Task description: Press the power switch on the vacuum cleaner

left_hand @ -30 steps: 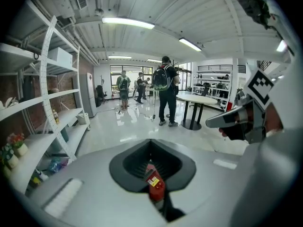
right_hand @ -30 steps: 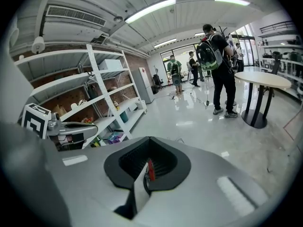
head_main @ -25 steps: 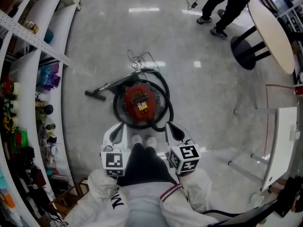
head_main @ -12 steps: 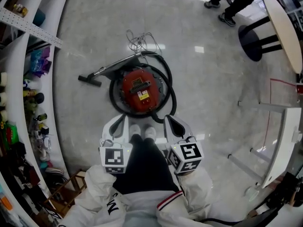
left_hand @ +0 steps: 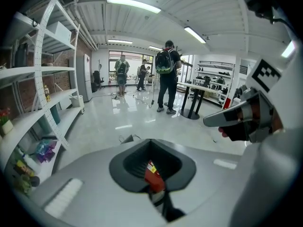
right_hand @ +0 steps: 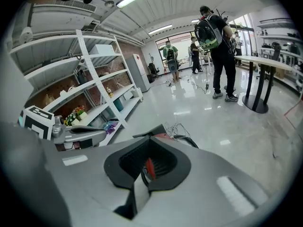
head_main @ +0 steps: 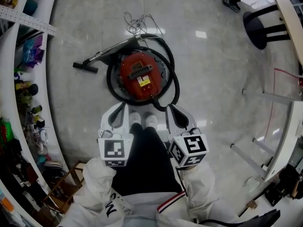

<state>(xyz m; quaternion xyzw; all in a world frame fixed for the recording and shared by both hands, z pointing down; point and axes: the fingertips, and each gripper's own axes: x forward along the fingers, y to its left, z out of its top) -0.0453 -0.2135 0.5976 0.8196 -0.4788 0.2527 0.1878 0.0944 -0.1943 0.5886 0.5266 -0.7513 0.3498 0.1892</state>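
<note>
Red vacuum cleaner [head_main: 138,74] on floor [head_main: 213,84]

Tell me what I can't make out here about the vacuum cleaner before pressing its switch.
Power switch: in the head view, too small to pick out on the red top of the vacuum cleaner.
Vacuum cleaner body: in both gripper views, the jaws cover all but a red sliver.
Yellow label: in the head view, the print is too small to read.
Cable: in the head view, the plug end is lost in the tangle.

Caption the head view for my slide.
Person stands before a round red vacuum cleaner with black hose on polished grey floor, left gripper and right gripper short of it.
</note>
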